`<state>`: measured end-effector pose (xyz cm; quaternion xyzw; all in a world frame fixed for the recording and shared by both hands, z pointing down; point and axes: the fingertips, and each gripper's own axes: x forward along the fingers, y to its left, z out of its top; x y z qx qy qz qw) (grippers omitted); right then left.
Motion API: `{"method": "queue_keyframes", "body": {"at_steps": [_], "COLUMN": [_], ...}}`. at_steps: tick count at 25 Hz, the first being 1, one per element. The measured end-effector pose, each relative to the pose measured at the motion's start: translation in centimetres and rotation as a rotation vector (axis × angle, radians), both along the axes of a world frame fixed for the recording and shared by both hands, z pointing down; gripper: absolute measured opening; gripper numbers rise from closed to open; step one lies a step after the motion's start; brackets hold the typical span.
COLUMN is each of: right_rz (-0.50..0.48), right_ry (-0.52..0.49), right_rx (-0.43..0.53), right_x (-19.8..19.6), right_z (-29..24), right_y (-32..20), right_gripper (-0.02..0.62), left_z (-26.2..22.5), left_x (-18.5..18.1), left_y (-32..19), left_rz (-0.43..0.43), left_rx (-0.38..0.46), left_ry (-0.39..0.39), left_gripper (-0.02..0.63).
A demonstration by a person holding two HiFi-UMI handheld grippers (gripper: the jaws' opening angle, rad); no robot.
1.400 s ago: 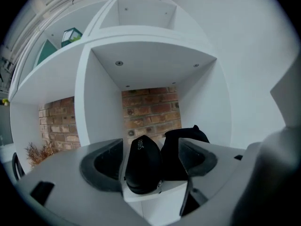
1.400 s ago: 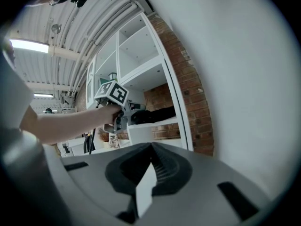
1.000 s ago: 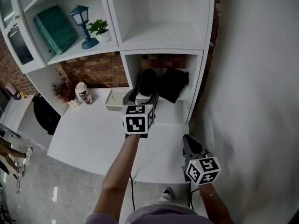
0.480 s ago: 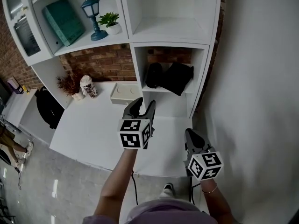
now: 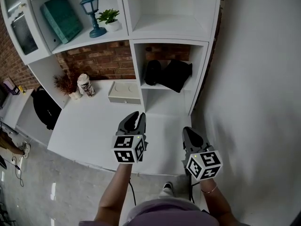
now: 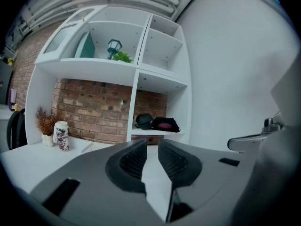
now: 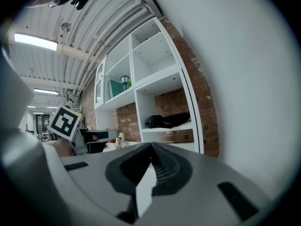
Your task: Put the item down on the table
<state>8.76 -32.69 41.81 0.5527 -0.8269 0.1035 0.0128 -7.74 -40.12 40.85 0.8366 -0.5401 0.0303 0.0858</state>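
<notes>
Hovering over table (image 5: 89, 126) below shelves (image 5: 164, 33): left gripper (image 5: 133, 121) jaws closing empty, right gripper (image 5: 189, 134) jaws together.

White bench (image 5: 89, 126) has a flat white box (image 5: 125, 92) at its back edge, plus a patterned cup (image 5: 85, 84) and dried plant (image 5: 65, 83) toward the back-left corner.

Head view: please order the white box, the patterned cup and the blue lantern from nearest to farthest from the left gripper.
From the left gripper, whose empty jaws are closing:
1. White box, on the table, just ahead.
2. Patterned cup, farther back and left on the table.
3. Blue lantern, up on the shelf, at the left.
</notes>
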Motion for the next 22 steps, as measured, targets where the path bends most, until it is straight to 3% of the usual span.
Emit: {"method": "queue_keyframes", "body": {"at_steps": [13,22], "right_rz": [0.031,0.052], "right_ry": [-0.006,-0.019], "right_rx": [-0.017,-0.05], "right_x": [0.6,1.6], "right_z": [0.3,1.6], "right_y": [0.8,1.8], "right_gripper": [-0.006,-0.006], "left_z": [4.6,6.8], "left_x": [-1.2,-1.4], "left_y": [3.5,6.2], "left_rz": [-0.011,-0.017], "left_rx": [-0.061,-0.098], "left_ry": [-0.026,-0.018], "left_gripper": [0.002,0.0]}}
